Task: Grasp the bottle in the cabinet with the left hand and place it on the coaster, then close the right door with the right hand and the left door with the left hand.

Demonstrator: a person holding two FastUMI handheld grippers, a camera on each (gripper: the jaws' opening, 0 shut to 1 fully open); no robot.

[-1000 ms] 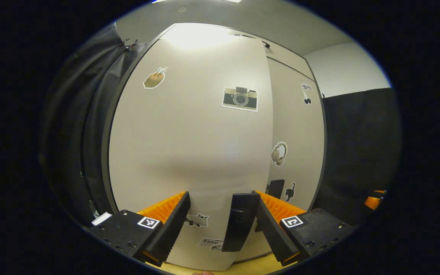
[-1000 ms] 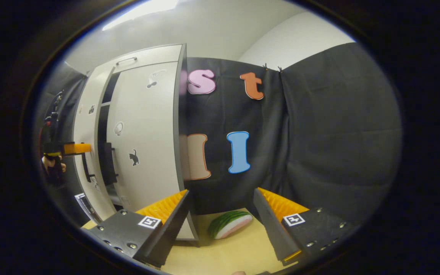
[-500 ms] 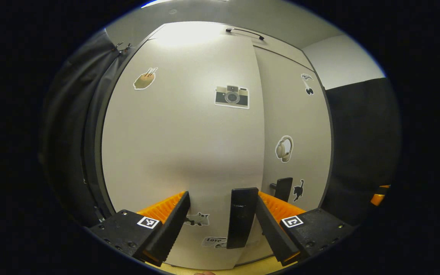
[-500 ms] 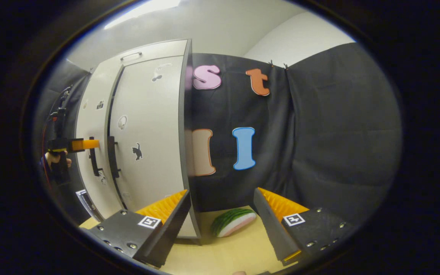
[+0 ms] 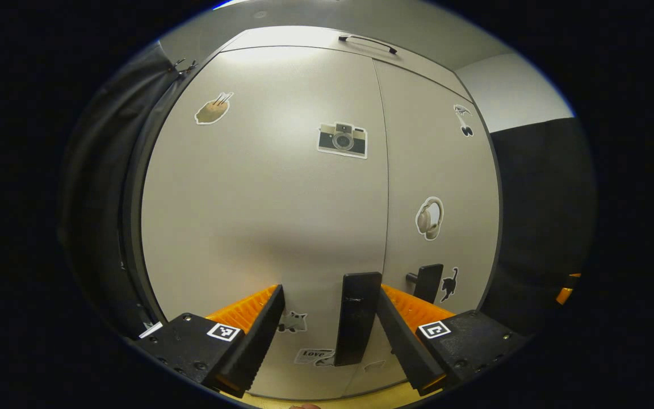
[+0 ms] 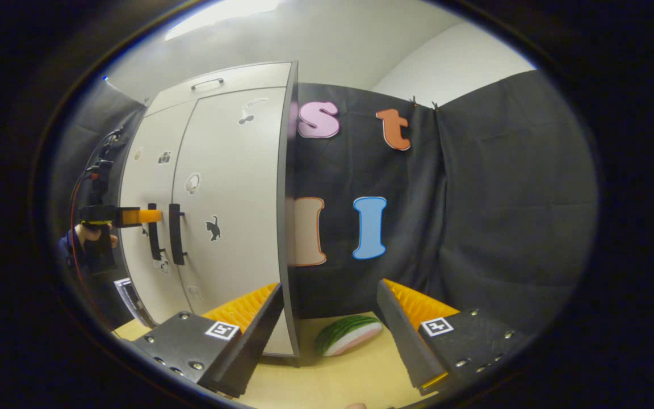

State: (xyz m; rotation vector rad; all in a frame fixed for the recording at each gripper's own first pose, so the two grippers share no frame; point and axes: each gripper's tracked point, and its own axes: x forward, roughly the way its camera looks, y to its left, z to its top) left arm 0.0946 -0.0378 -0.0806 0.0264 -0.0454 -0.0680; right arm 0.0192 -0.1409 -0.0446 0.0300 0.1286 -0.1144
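Note:
The pale cabinet's left door (image 5: 259,199) and right door (image 5: 440,170) sit flush, with a thin seam between them. My left gripper (image 5: 330,335) is open and close up against the left door. That door's dark upright handle (image 5: 354,318) stands between its fingers, nearer the right one. The right door's handle (image 5: 430,281) is just beyond. In the right gripper view a hand holds the left gripper (image 6: 156,216) with its tips at the left handle (image 6: 153,238). My right gripper (image 6: 327,335) is open, holds nothing, and hangs off the cabinet's (image 6: 230,187) right side.
A watermelon slice (image 6: 347,335) lies on the wooden table (image 6: 332,380) by the cabinet's right front corner. Black cloth walls stand behind and to the right. A small handle (image 5: 367,42) sits on the panel above the doors.
The left door has swung shut with my left gripper against it, and the dark gap between the doors has closed. The right gripper has shifted only slightly.

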